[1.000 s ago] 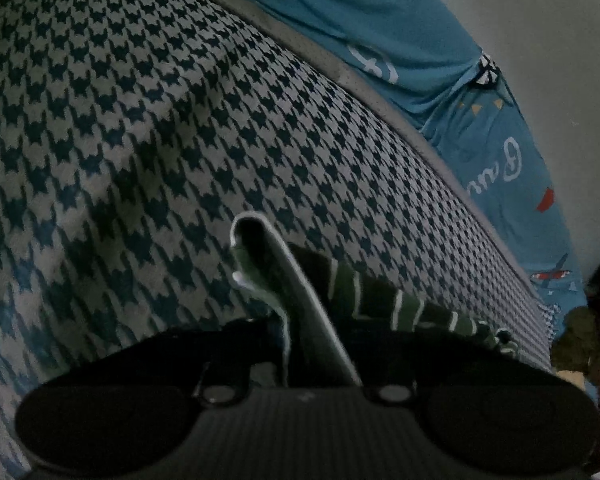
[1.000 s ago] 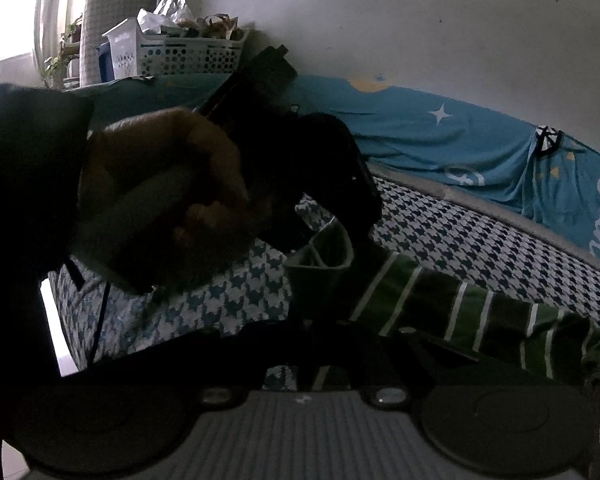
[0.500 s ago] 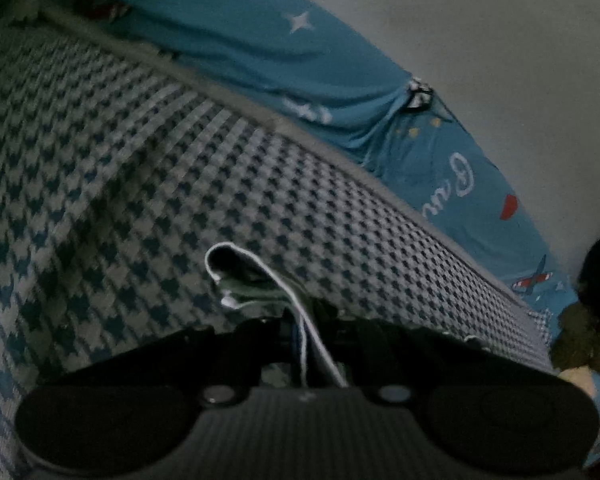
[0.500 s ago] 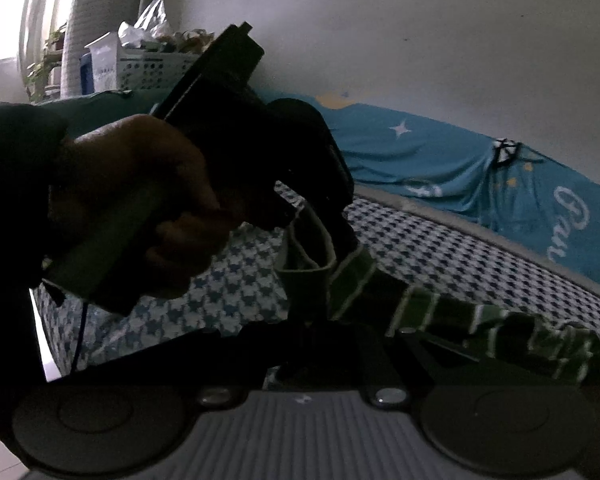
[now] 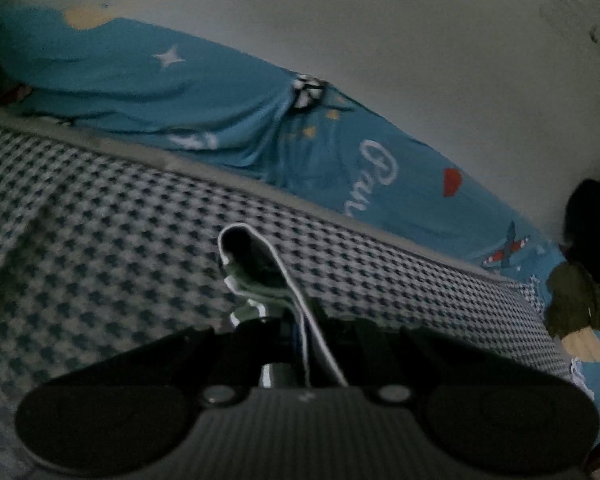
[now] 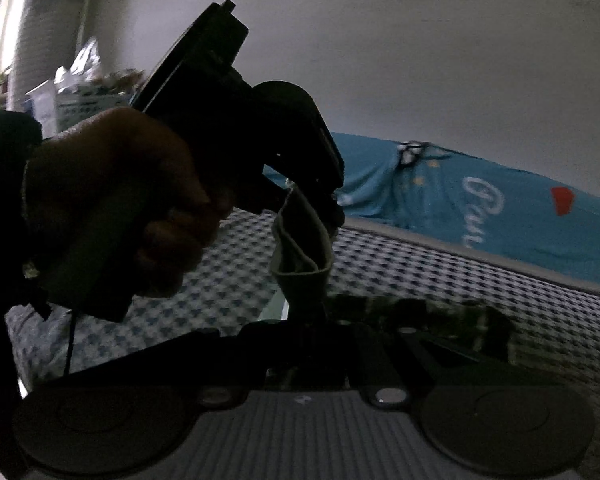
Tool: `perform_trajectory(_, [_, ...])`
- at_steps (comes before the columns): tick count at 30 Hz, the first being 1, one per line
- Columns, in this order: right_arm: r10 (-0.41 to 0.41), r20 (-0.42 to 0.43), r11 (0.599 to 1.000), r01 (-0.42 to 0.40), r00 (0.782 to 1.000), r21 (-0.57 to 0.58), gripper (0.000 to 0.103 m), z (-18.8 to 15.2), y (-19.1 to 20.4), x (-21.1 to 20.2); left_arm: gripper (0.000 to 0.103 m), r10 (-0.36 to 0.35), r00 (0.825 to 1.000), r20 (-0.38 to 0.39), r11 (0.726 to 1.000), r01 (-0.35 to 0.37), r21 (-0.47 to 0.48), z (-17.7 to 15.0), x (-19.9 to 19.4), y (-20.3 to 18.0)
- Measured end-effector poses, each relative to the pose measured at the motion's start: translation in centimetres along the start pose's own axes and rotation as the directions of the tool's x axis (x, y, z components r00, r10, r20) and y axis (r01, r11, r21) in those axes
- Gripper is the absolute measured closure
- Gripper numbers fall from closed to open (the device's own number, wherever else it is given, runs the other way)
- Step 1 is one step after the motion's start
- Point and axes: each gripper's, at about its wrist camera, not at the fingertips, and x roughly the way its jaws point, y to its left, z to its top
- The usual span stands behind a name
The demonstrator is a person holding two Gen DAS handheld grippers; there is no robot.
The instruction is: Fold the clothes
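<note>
A green garment with white stripes [image 6: 423, 316] hangs between both grippers above a bed with a blue-and-white houndstooth cover [image 5: 100, 216]. My left gripper [image 5: 288, 320] is shut on the garment's white-trimmed edge [image 5: 252, 264], which loops up in front of it. In the right wrist view the left gripper [image 6: 323, 204] shows from the side, held by a hand, pinching the same grey-green edge [image 6: 300, 248]. My right gripper [image 6: 303, 320] is shut on that edge just below. The striped body trails to the right, blurred.
A blue patterned sheet [image 5: 228, 112] lies along the wall behind the bed. A dark shape and an olive item [image 5: 575, 300] sit at the right. A white basket with bags [image 6: 80, 96] stands on a surface at far left, near a bright window.
Both grippers have risen with the garment's edge. The views now tilt up and show more wall. The striped body has lifted and swung, and is blurred.
</note>
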Motion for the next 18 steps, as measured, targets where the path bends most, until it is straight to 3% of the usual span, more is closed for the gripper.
perform_trajectory(10, [-0.126,-0.035,0.985,0.129,0.991,0.114,0.097,-1.7,-4.9,-1.7,0.096,-0.041,0.998,-0.050,0.996,0.044,0.076,-1.6,4.1,-6.2])
perform_trajectory(18, [-0.183,-0.147,0.956,0.210,0.972,0.205,0.097,-3.0,-7.7,-1.1,0.094,-0.087,0.986,-0.140,0.988,0.103,0.117,-3.8,7.8,-9.3])
